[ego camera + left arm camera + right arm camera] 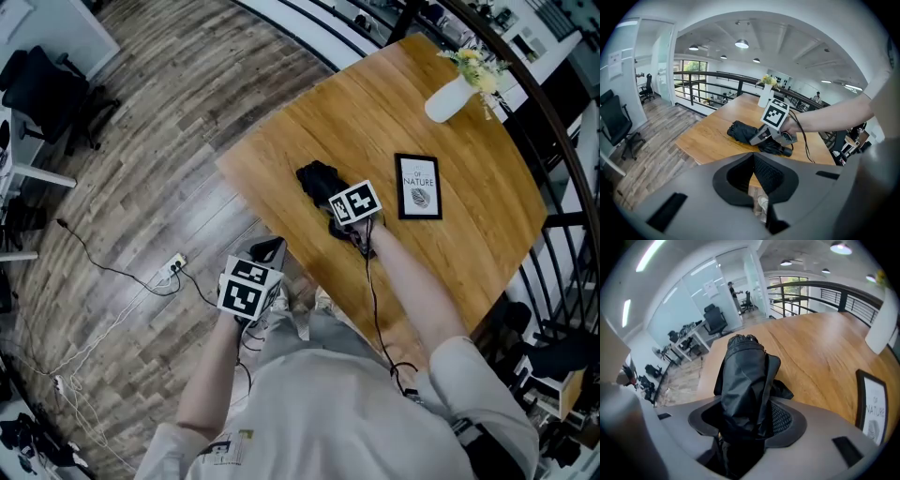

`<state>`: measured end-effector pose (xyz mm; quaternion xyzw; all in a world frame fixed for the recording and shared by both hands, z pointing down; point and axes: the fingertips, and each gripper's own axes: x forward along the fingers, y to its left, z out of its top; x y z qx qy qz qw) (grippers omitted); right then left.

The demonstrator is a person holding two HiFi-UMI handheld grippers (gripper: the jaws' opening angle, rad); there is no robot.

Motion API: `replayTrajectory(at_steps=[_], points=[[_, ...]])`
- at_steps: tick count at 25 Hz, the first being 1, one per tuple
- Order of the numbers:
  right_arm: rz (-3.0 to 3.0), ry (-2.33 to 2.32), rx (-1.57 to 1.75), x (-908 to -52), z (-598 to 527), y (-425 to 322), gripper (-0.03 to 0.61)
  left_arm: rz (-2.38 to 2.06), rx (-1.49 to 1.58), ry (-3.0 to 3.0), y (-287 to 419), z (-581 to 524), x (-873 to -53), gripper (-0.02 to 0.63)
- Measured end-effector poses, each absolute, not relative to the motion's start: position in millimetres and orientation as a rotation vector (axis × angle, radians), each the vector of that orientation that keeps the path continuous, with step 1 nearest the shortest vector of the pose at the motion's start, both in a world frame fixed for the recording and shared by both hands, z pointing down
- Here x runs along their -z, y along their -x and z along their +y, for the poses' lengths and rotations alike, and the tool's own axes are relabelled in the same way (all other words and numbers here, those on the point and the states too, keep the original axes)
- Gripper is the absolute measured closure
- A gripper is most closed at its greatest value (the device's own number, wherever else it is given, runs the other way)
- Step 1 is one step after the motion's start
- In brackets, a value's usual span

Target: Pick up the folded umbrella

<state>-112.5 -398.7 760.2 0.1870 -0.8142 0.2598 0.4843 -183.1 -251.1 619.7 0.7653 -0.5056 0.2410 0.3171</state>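
The folded black umbrella (317, 180) lies on the wooden table (375, 112), near its front-left corner. My right gripper (337, 225) points steeply down onto the umbrella's near end. In the right gripper view the umbrella (743, 376) fills the gap between the two pads, and the gripper (750, 420) is shut on it. From the left gripper view the umbrella (740, 131) still rests on the tabletop under the right gripper (761, 136). My left gripper (267, 251) hangs off the table's edge over the floor, and its jaws (752, 161) are shut with nothing in them.
A framed print (418, 187) lies on the table right of the umbrella, and a white vase with yellow flowers (450, 98) stands at the far edge. A black railing (562, 187) runs behind the table. On the wooden floor lie a power strip (171, 268) and cables. An office chair (47, 84) stands far left.
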Motion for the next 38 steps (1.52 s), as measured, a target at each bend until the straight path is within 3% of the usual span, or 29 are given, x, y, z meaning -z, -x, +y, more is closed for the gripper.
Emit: replayTrajectory(at_steps=[9, 17, 23, 31, 38], points=[[-2.379, -0.492, -0.701, -610.3, -372.5, 137.3, 0.318, -1.476, -0.575, -2.047, 215.1, -239.2, -565.2, 0.597], [-2.816, -0.643, -0.507, -395.3, -364.6, 128.7, 0.314, -1.720, -0.534, -2.212, 240.2, -247.0, -444.7, 0.597], [-3.040, -0.753, -0.303, -279.4, -326.6, 101.9, 0.313, -1.884, -0.442, -2.383, 239.7, -241.8, -344.7, 0.597], [-3.159, -0.881, -0.102, -216.9, -278.6, 55.8, 0.310, -1.949, -0.371, -2.545, 212.8, -222.1, -271.9, 0.597], [-3.174, -0.958, -0.002, -215.5, -248.6, 18.4, 0.310, -1.976, -0.369, -2.581, 198.4, -203.7, -268.1, 0.597]])
